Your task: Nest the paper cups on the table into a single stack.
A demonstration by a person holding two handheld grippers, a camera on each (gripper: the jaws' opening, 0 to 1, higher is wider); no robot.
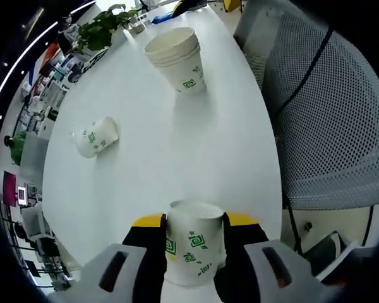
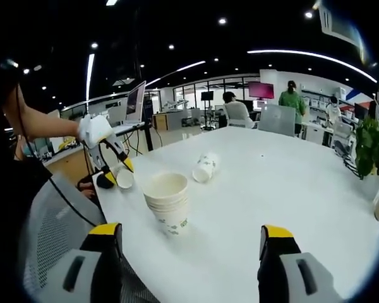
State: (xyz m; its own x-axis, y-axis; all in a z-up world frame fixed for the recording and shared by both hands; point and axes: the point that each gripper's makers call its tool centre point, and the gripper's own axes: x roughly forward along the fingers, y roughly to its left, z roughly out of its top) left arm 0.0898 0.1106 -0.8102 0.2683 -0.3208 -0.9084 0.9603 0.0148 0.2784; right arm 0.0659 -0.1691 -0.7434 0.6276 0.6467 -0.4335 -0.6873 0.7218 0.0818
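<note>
White table point(image 1: 139, 126); cup point(image 1: 192, 243) between left gripper point(image 1: 194, 235) jaws.

No readable text anywhere; paper cups point(image 1: 184, 66) carry just green square-spiral marks, no words.

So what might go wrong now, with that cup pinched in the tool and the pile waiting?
The left gripper squeezes a thin paper cup; too firm a grip may dent it so it will not nest. The stack stands near the table edge, by a mesh chair, so a clumsy push could tip it off. Another cup lies on its side and may roll when touched.
</note>
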